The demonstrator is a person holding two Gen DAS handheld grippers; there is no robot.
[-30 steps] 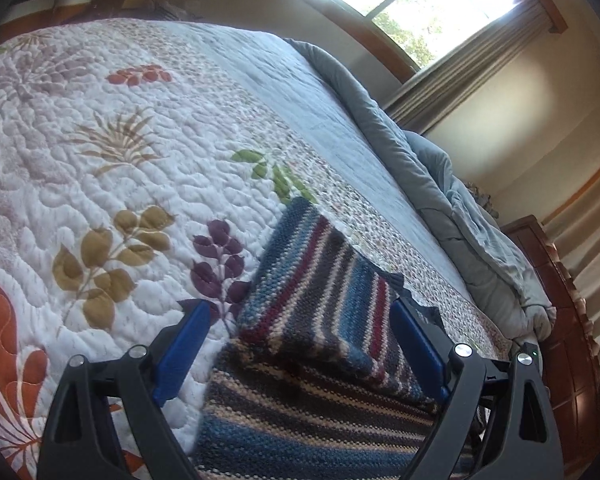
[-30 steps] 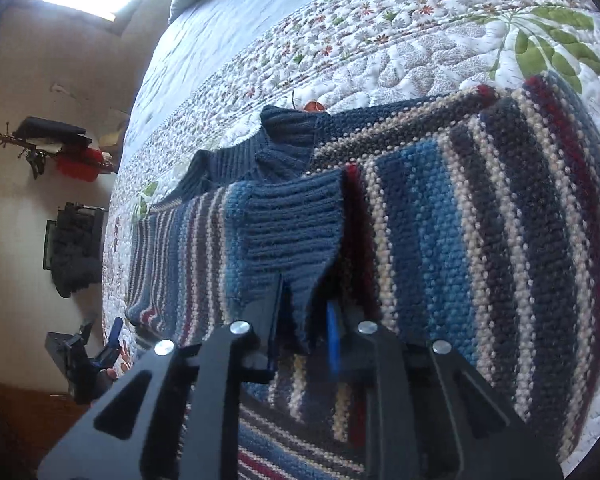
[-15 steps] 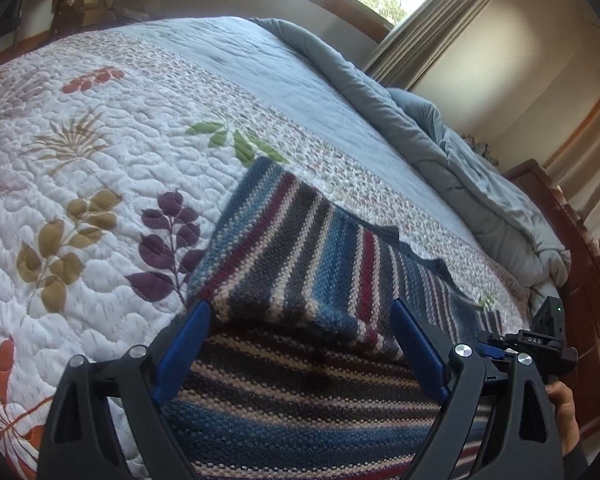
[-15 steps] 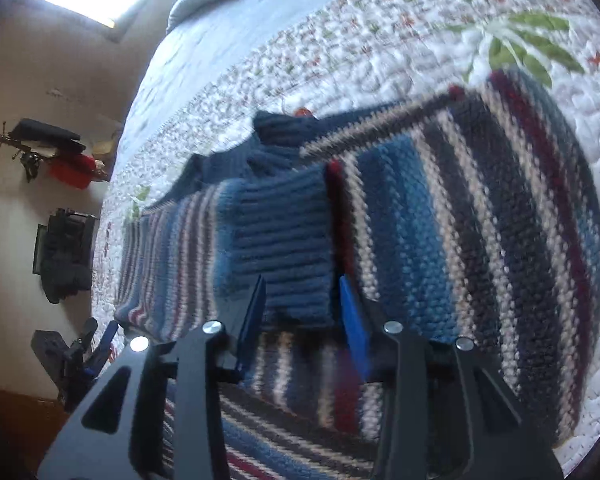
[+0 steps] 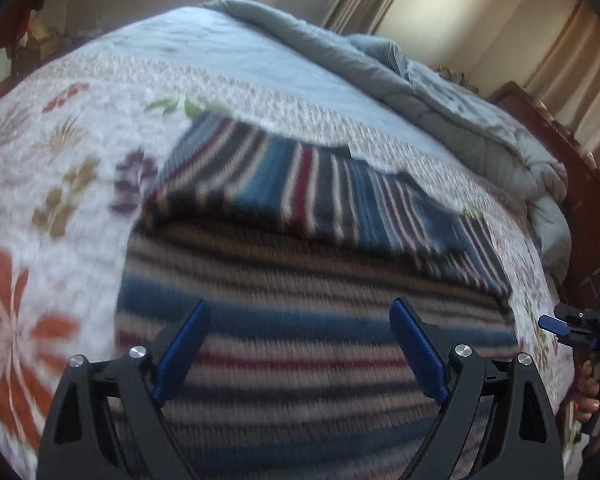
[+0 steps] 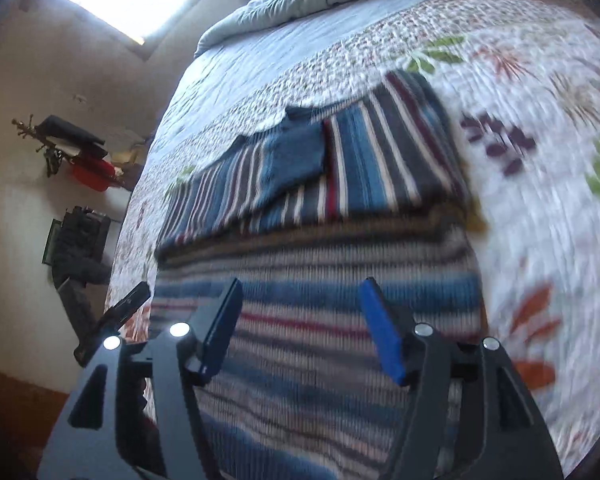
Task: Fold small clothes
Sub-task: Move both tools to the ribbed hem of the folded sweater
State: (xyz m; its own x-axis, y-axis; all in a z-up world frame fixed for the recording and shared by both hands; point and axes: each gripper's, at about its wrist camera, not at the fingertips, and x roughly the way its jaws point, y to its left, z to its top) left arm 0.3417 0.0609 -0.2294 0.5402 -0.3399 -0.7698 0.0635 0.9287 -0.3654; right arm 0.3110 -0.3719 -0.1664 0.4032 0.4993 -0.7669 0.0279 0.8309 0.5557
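Observation:
A small striped knit sweater [image 5: 300, 280] in blue, grey, cream and red lies flat on the quilted floral bedspread [image 5: 60, 152]. Both sleeves are folded across its upper part, with a blue ribbed cuff [image 6: 292, 156] on top. My left gripper [image 5: 300, 312] is open and empty above the sweater's lower body. My right gripper [image 6: 302, 292] is open and empty above the same lower body [image 6: 320, 320]. The right gripper also shows at the right edge of the left wrist view [image 5: 580, 324], held in a hand. Both views are motion-blurred.
A grey duvet [image 5: 440, 92] is bunched along the far side of the bed. A wooden bed frame [image 5: 596, 216] runs at the right. A wall rack with dark and red items [image 6: 76, 152] hangs beyond the bed's edge.
My right gripper has let go of the blue sleeve cuff, opened, and drawn back from it. My left gripper has also drawn back, so more of the sweater shows in both views.

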